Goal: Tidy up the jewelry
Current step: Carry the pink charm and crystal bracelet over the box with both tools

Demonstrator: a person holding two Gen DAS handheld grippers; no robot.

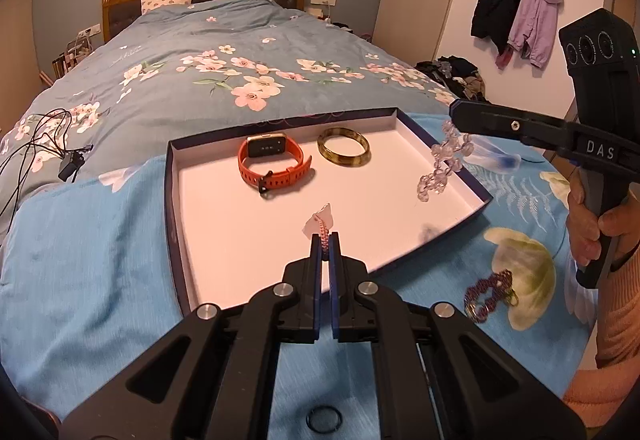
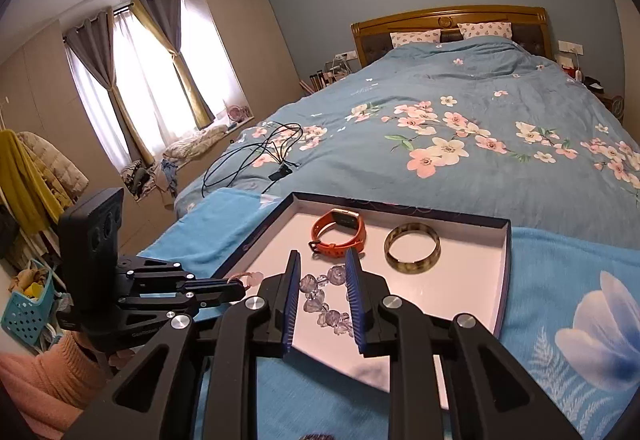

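Jewelry is partly sorted into the shallow white-lined box (image 1: 404, 127), which is sitting on the blue floral cloth (image 1: 88, 240) on the bed. An orange smartwatch (image 1: 272, 159) and a tortoiseshell bangle (image 1: 343, 147) are already lying side by side toward the box's far wall. The left gripper (image 1: 326, 240) is hanging over the box's near edge, clenched on a pink braided bracelet (image 1: 323, 226). The right gripper (image 2: 323, 288) is hanging over the box's right side, its pads gripping a clear crystal bead bracelet (image 2: 326, 298) that is dangling into the box. Both pieces are not yet set down. Outside the box, near its right corner, a purple beaded bracelet (image 1: 489, 294) is waiting on the cloth, and a dark ring (image 1: 324, 419) is lying below the near edge
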